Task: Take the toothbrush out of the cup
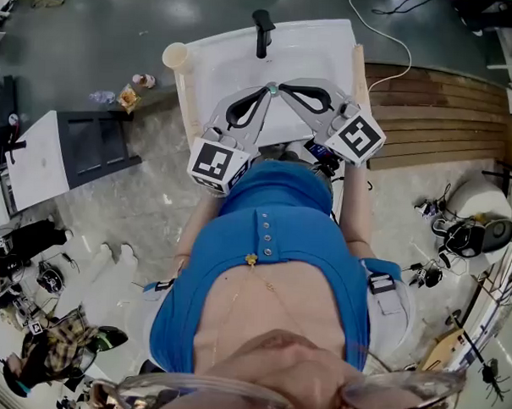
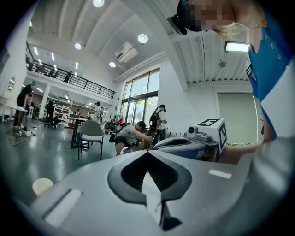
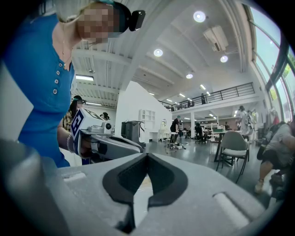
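A cream cup (image 1: 178, 57) stands on the far left corner of the white sink (image 1: 318, 49); it also shows low at the left in the left gripper view as a pale cup (image 2: 42, 185). No toothbrush can be made out in any view. Both grippers hover over the basin, tips almost meeting. My left gripper (image 1: 262, 93) is shut with nothing between its jaws, as its own view of the left gripper (image 2: 147, 152) confirms. My right gripper (image 1: 283, 89) is likewise shut and empty, as the right gripper (image 3: 146, 155) shows in its own view. Each gripper sees the other beside it.
A black faucet (image 1: 262, 30) rises at the sink's far edge. Wooden planks (image 1: 438, 114) lie to the right, cables and gear (image 1: 462, 234) on the floor. A chair (image 2: 91, 133) and several people stand in the hall beyond.
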